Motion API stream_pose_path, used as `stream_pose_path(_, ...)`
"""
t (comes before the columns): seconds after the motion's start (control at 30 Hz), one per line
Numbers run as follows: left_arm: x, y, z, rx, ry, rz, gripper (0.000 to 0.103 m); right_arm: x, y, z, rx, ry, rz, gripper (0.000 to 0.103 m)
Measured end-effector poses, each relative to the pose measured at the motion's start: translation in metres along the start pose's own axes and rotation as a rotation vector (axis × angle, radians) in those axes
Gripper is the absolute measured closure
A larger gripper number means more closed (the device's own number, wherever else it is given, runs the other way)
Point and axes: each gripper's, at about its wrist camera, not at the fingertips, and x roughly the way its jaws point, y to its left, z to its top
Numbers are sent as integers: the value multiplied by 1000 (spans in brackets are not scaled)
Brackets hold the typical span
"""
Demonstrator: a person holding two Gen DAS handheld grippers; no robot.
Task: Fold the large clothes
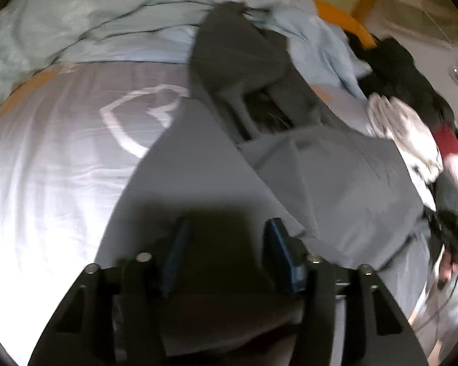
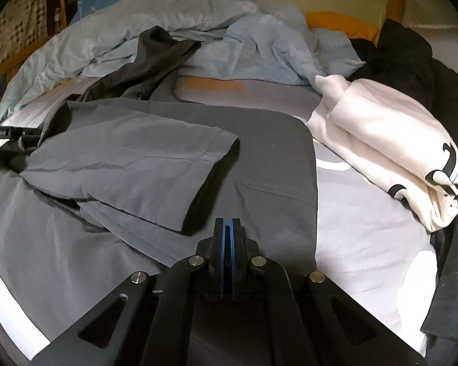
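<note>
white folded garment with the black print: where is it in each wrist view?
Left wrist: white garment at the right edge, mid-height, blurred, lying on the bed past the grey jacket.
Right wrist: white garment in the right half, mid-height, black print at its lower right end, beside the grey jacket.
Shared landmark: the crumpled light blue duvet across the top of both views.

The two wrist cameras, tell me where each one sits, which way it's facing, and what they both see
Left wrist: on the left gripper, angled down at the grey garment on the bed sheet; its two fingers stand apart.
Right wrist: on the right gripper, angled down across the folded-in sleeve; its fingers are together, nothing between them.
Shared: the grey garment, blue duvet, white garment.
</note>
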Motion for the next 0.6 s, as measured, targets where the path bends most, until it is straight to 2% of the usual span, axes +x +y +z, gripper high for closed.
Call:
stream_pose_path(0.03, -4, -2, 0, 29, 17, -27, 52, 0, 1, 0, -6, 0, 0, 102)
stream_pose_path(0.1, -5, -10, 0, 81, 41, -65, 41, 1, 1, 0, -8, 3, 4, 102)
stream_pose_path(0.13, -4, -16, -1, 104, 48, -33, 28, 2, 1, 0, -8, 4, 4, 102)
stream_pose_path(0.2, 4, -22, -2, 137, 61, 37, 26, 3, 2, -1, -12, 6, 2, 102)
stream_pose_path(0.27, 10, -26, -2, 135, 61, 51, 28, 3, 3, -1, -17, 6, -2, 102)
stream_pose_path(0.3, 14, -24, -2, 121, 61, 51, 33, 3, 3, -1, -20, 7, -3, 102)
stream_pose_path(0.33, 17, -23, 0, 96, 63, 48, 54, 3, 4, -1, -22, 8, -4, 102)
stream_pose_path(0.37, 16, -21, 3, 71, 51, 38, 83, 3, 4, -1, -24, 8, -4, 102)
stream_pose_path(0.4, 15, -19, 5, 51, 41, 33, 89, 3, 4, -1, -25, 8, -4, 102)
stream_pose_path(0.43, 13, -18, 8, 38, 36, 63, 96, 3, 4, -1, -25, 8, -4, 102)
stream_pose_path(0.57, -13, -13, 23, 5, -64, 124, 97, 4, 6, -1, -31, 9, -11, 102)
stream_pose_path(0.6, -24, -9, 28, 1, -101, 161, 97, 4, 6, -2, -33, 8, -13, 102)
